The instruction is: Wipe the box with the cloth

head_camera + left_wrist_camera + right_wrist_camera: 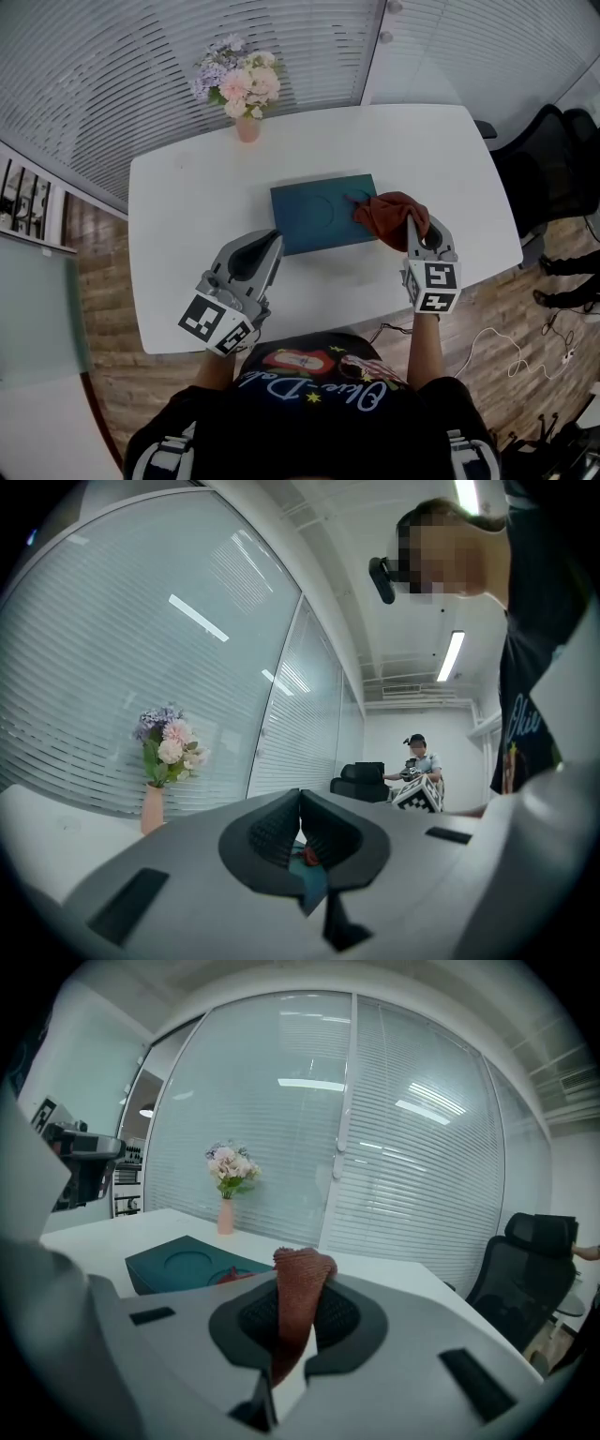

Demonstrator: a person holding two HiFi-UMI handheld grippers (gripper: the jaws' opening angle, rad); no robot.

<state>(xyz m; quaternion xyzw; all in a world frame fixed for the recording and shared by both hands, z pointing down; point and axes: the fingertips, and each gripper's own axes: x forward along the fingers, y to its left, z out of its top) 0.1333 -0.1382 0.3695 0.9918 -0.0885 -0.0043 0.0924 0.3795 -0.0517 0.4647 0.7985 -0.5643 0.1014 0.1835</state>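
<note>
A flat teal box point(323, 214) with a round recess lies in the middle of the white table point(187, 206). A rust-red cloth point(392, 216) is bunched over the box's right edge. My right gripper point(411, 223) is shut on the cloth; in the right gripper view the cloth point(302, 1297) stands up pinched between the jaws, with the box point(187, 1265) ahead to the left. My left gripper point(274, 238) hovers at the box's front left corner, shut with nothing held. In the left gripper view point(300, 803) the jaws meet, and a strip of box point(311, 878) shows below.
A pink vase of flowers point(246, 94) stands at the table's far edge, behind the box. A black office chair point(553, 159) sits off the table's right end. Cables point(525, 347) lie on the wood floor. A seated person point(417, 761) is far off.
</note>
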